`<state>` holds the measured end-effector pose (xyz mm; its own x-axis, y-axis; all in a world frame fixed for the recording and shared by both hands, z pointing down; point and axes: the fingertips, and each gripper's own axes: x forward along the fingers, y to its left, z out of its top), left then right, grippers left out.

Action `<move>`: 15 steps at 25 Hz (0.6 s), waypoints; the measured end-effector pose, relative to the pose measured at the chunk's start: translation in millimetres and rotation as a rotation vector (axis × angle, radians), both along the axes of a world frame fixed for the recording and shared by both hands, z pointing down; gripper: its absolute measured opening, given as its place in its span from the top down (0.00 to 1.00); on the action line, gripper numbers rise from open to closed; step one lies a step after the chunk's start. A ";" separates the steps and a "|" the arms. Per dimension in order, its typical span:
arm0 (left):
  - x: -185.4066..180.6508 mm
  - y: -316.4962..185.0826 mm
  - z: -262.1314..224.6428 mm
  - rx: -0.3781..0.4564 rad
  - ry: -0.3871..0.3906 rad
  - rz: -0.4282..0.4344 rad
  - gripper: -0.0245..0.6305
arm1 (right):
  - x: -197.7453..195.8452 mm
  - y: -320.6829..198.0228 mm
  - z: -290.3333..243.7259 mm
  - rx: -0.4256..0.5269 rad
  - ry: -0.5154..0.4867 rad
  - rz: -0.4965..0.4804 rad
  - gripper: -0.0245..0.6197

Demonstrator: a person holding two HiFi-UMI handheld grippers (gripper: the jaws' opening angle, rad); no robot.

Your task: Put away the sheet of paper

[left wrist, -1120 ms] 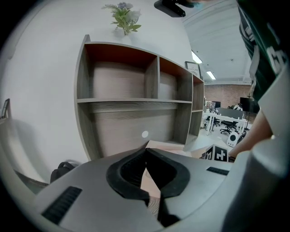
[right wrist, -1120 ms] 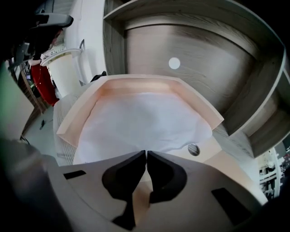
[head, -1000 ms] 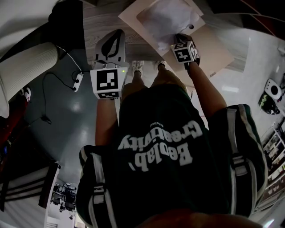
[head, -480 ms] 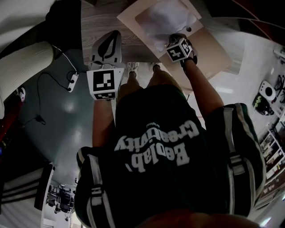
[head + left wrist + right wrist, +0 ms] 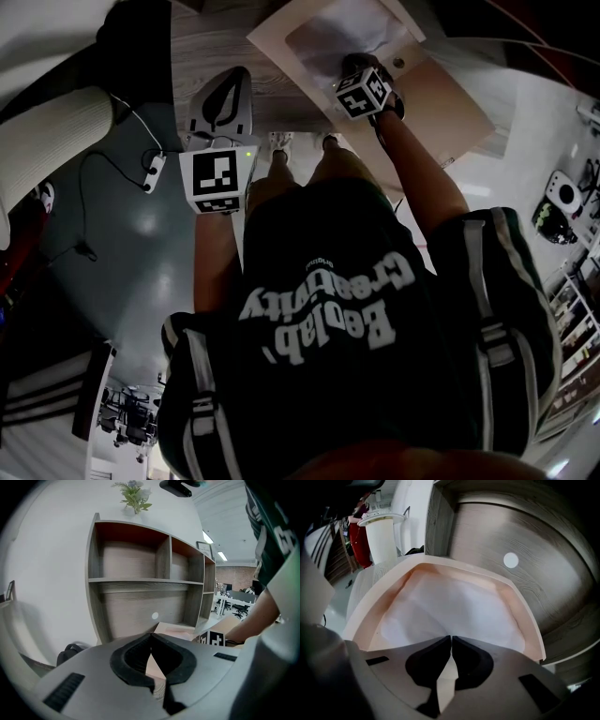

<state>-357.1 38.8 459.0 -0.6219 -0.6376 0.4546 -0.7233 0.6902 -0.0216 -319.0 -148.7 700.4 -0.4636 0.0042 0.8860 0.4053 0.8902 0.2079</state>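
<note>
- Evidently the right gripper (image 5: pixel 451 637) pinches the near edge of the sheet of paper (image 5: pixel 450 604), to steer it within the folder (image 5: pixel 524 616).
- Meanwhile the left gripper (image 5: pixel 151 635) hangs closed and empty, clear of that work.

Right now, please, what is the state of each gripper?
Left gripper: fingers closed, holding nothing.
Right gripper: fingers closed, pinching the near edge of the sheet of paper.
</note>
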 end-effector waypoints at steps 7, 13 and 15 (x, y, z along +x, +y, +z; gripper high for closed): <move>2.0 1.6 -2.0 -0.003 -0.006 0.017 0.93 | -5.2 2.3 -10.1 0.013 -0.057 -0.024 0.90; 7.1 0.4 -10.0 0.009 -0.023 0.055 0.93 | -1.2 -3.0 -30.2 0.014 -0.110 0.011 0.90; 10.0 -2.2 -14.0 0.015 -0.032 0.078 0.93 | 1.0 -4.3 -39.6 0.010 -0.134 0.032 0.90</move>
<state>-347.2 36.6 445.0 -0.5840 -0.6911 0.4258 -0.7740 0.6321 -0.0357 -318.0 -153.1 660.9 -0.5772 -0.0205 0.8163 0.3452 0.8999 0.2667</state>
